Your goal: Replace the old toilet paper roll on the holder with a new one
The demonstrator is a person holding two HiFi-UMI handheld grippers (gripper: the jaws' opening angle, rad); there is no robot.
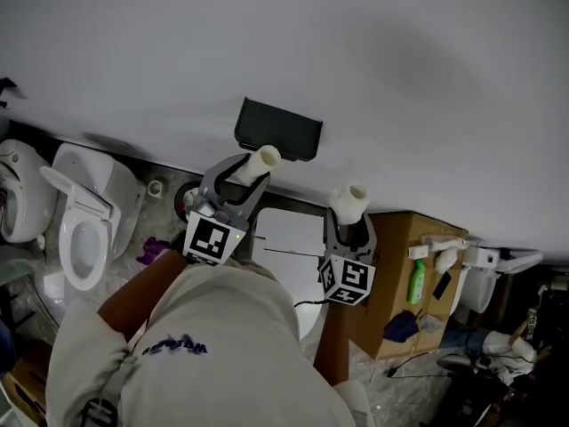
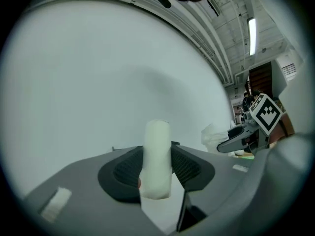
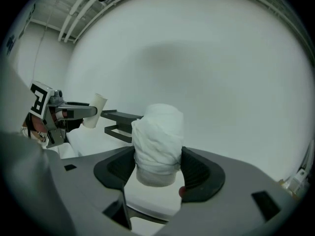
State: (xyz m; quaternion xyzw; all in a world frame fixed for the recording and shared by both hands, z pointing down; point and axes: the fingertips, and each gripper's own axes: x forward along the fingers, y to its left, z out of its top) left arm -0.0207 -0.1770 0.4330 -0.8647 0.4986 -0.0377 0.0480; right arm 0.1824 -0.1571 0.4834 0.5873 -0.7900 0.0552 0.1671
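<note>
Both hands are loaded. Left gripper (image 1: pixel 242 178) is clamped on the thin pale cardboard tube (image 1: pixel 260 162), the spent core, which sticks out past the jaws. Right gripper (image 1: pixel 348 222) is clamped on the fresh white toilet paper roll (image 1: pixel 348 200), pads pressing its sides and its long axis running out along the jaws.

Key relation: the black rectangular wall holder (image 1: pixel 277 130) sits upper centre of the head view, up and left of the fresh roll. In the right gripper view it's centre left, left of the roll. Its long axis runs across the white wall (image 1: pixel 400 69), so we judge the roll must turn crosswise to go on.

The left gripper is nearer, with the tube tip just below the holder's lower left corner, in our approach lane. It should clear to the left first.

Room: bare wall above. The white toilet (image 1: pixel 84 229) is well left, the brown cardboard box (image 1: pixel 400 265) lower right.
</note>
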